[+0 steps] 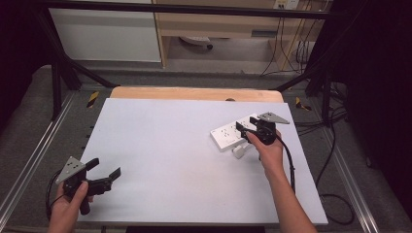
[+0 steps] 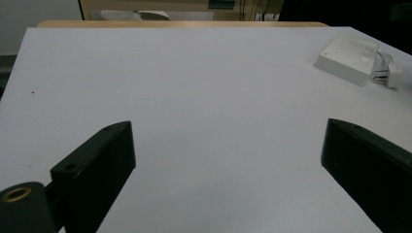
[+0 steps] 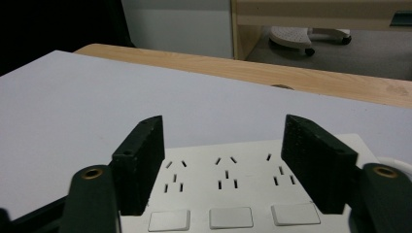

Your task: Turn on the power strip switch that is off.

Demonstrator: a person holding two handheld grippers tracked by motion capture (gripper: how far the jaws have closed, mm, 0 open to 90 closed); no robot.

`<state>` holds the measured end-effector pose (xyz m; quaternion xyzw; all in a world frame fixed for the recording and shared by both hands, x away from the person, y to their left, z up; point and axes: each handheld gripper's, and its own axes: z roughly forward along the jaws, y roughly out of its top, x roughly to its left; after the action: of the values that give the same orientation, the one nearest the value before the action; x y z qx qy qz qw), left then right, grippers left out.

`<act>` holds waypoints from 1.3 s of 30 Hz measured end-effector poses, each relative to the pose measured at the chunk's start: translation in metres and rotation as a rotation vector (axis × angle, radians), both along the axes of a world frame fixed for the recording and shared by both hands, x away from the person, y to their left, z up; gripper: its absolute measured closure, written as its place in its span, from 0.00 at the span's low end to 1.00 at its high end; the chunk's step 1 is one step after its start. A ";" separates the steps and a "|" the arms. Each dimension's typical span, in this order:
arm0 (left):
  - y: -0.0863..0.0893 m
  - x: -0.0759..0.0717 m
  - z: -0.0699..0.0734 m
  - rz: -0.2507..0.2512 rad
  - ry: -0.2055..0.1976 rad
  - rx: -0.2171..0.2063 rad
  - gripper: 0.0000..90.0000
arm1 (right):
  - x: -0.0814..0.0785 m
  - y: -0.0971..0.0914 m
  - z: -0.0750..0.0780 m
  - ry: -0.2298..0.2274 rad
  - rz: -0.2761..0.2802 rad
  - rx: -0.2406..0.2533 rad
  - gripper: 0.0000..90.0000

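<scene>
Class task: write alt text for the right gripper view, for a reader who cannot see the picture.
Two black jaws of the right gripper stand on either side of a white power strip, whose sockets and three switches show between them. The strip lies on a pale table with a wooden edge behind it.
</scene>
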<state>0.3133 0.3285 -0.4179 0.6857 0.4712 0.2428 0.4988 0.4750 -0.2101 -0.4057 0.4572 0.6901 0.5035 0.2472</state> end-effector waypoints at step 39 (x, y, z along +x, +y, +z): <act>0.001 -0.001 0.001 -0.001 -0.003 -0.003 0.06 | -0.008 0.029 -0.017 -0.018 0.054 -0.056 0.71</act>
<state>0.3128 0.3299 -0.4173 0.6849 0.4704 0.2430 0.5006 0.4672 -0.1809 -0.4223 0.4270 0.7137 0.4945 0.2525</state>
